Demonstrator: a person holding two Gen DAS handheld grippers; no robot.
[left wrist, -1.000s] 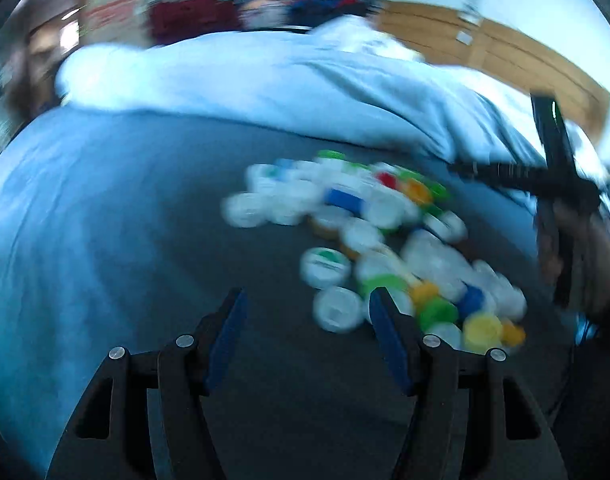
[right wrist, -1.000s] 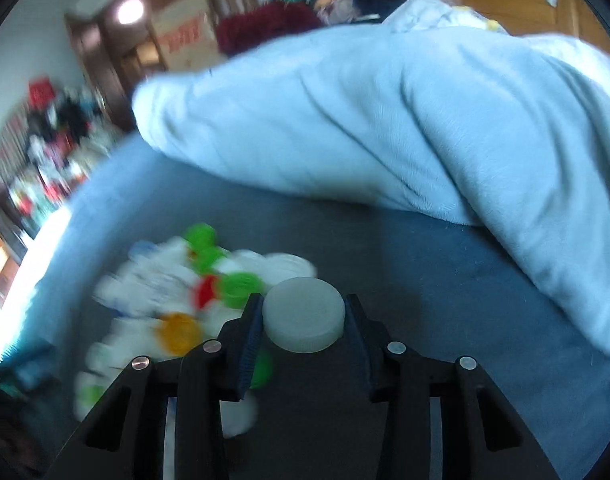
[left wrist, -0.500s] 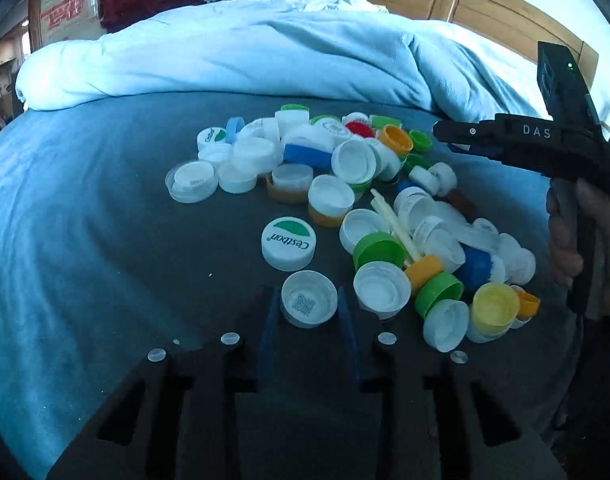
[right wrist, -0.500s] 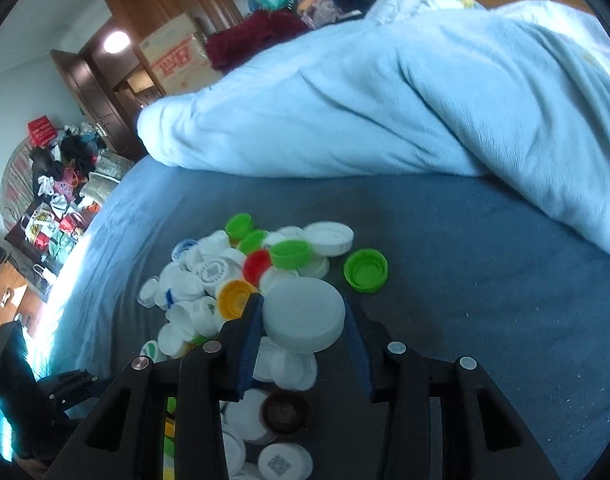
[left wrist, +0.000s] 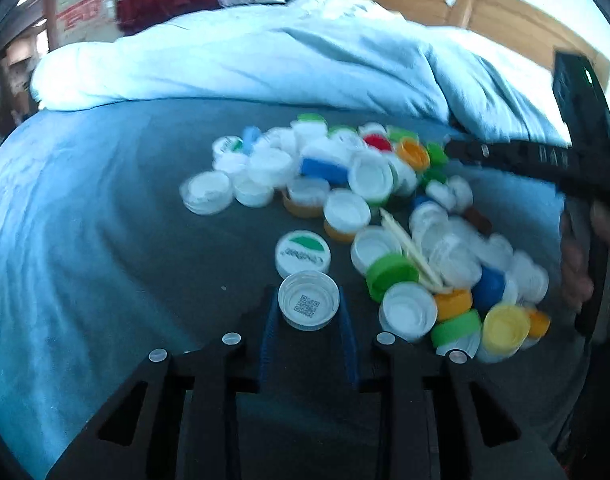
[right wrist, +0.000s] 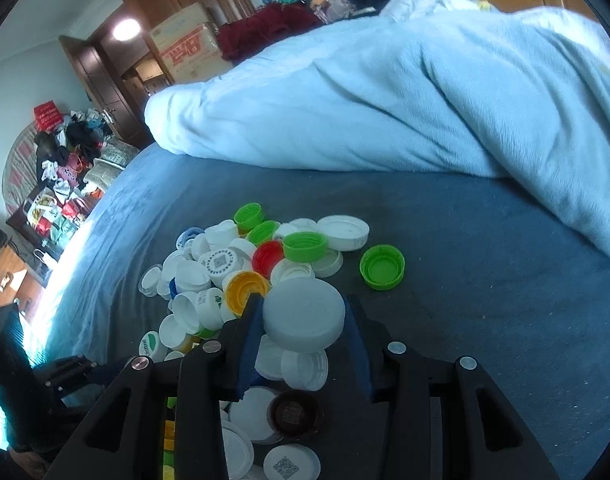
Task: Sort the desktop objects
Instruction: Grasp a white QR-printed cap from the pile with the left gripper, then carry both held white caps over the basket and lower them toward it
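The left hand-held gripper [left wrist: 308,320] pinched a QR-marked white cap [left wrist: 309,305] between its pads. The right hand-held gripper [right wrist: 303,322] gripped a large white lid [right wrist: 304,315] above the cap pile [right wrist: 241,264].

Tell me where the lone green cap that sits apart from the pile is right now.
In the right wrist view the green cap lies open side up on the dark blue bedcover, just right of the pile and a little beyond the large white lid held in the right gripper.

Your left wrist view smears the far caps [left wrist: 457,240] and your right hand [left wrist: 597,256] at the frame edge; in the right wrist view the held white lid [right wrist: 304,314] hides caps beneath.
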